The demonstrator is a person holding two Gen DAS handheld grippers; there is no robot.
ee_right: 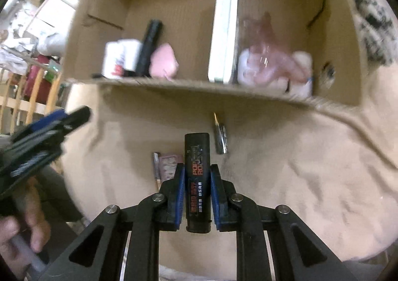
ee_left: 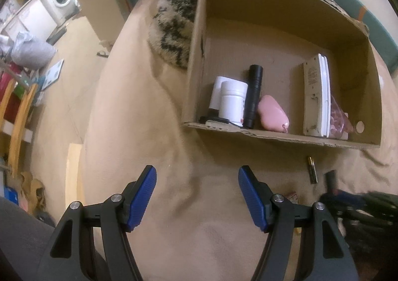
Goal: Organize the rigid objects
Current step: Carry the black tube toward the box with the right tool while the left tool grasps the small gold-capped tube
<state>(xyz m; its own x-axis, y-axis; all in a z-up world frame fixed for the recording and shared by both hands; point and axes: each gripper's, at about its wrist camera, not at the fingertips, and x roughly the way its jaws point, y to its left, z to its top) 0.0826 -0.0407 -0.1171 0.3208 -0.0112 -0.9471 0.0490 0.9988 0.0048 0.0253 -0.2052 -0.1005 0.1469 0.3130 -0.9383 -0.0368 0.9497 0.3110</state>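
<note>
the right hand-held gripper [ee_right: 197, 196] pinches a slim black tube [ee_right: 197, 176] with printed lettering between its blue pads, above the beige blanket [ee_right: 311, 181]. the left hand-held gripper [ee_left: 197, 197] hangs spread and empty over that blanket. beyond stands the cardboard box [ee_left: 273, 135], holding a white bottle [ee_left: 232, 102], black flashlight [ee_left: 253, 97] and pink case [ee_left: 272, 113]; a battery [ee_left: 312, 169] lies just outside it.
</note>
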